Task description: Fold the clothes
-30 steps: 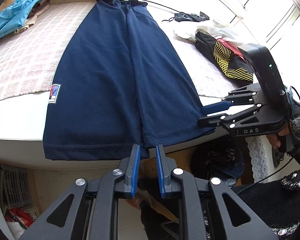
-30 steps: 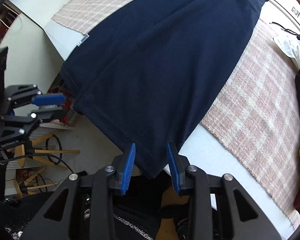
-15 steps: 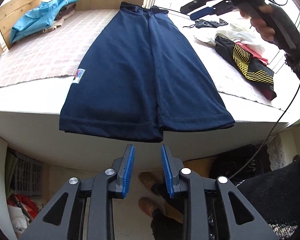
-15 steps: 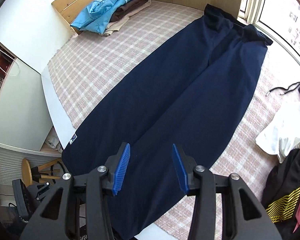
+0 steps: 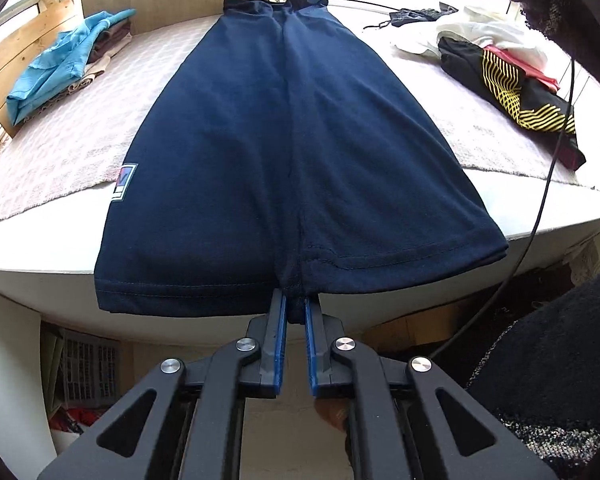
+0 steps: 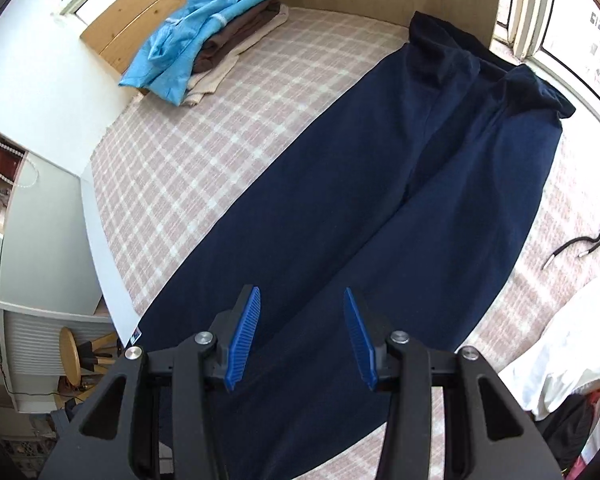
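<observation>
Navy trousers (image 5: pixel 296 152) are laid flat along the bench (image 5: pixel 40 236), hems nipped at centre by left gripper (image 5: pixel 296 312) – right gripper (image 6: pixel 300 336), jaws wide, is hovered mid-leg – lengthwise fold prob. underway.

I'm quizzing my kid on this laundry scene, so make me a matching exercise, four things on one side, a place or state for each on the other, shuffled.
Things:
1. navy trousers
2. left gripper
3. right gripper
4. blue top

States:
A. open, above the fabric
B. on a folded stack in the corner
C. spread flat, hems over the edge
D. closed on the hem

Pairs: 1-C, 2-D, 3-A, 4-B
</observation>
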The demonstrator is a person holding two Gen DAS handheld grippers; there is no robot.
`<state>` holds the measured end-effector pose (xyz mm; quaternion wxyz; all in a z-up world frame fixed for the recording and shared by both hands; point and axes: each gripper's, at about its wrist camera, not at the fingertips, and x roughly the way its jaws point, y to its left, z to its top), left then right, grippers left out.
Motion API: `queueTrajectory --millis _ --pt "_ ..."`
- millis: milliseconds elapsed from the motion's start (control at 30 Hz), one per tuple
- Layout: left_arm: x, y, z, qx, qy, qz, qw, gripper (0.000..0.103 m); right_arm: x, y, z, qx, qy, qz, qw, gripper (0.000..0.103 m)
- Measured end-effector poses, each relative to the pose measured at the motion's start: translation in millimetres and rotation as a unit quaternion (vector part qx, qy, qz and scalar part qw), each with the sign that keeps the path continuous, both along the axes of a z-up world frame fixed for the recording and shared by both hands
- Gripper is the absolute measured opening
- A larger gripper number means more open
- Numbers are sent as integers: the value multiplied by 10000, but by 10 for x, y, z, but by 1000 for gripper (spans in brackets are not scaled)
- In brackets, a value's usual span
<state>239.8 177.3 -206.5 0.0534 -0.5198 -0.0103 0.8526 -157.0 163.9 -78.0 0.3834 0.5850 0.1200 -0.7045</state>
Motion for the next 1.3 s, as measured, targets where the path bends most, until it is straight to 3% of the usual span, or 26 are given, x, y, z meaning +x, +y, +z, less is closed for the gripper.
queueTrajectory --millis 167,267,633,733,800,833,967,1067,1200,1267,1300 --pt "10 -191 214 127 103 372 9992 7 -881 -217 -214 351 123 -510 9980 43" --pt "-13 -274 324 235 186 612 9977 7 -1196 -316 -442 631 -102 -671 9957 43" --pt "-34 -357 443 215 210 953 9950 7 -1302 -555 -815 837 -741 -228 9935 44" --pt "-28 -338 444 208 179 955 9950 7 -1299 -552 -804 634 -839 -226 9942 42" --pt "-26 -333 455 226 178 969 9949 7 -1320 -530 -796 453 -1007 -288 9935 8" --pt "-22 -336 454 230 169 978 9948 7 -1347 -509 -794 329 -1179 -367 9918 5" --pt "5 -385 473 266 204 1096 9934 7 -1476 -458 -702 -236 -1608 -662 9845 5" --pt "46 -520 538 206 302 1301 9908 7 -1529 -506 -543 -587 -1688 -737 9811 5" --pt "76 -719 794 -144 578 1561 9859 7 -1561 -591 -263 -1068 -1682 -628 9779 5" --pt "94 -681 972 -489 803 1501 9842 7 -1568 -584 -250 -1020 -1611 -564 9800 5" --pt "94 -633 1005 -477 886 1435 9845 7 -1581 -563 -290 -945 -1610 -579 9807 5"
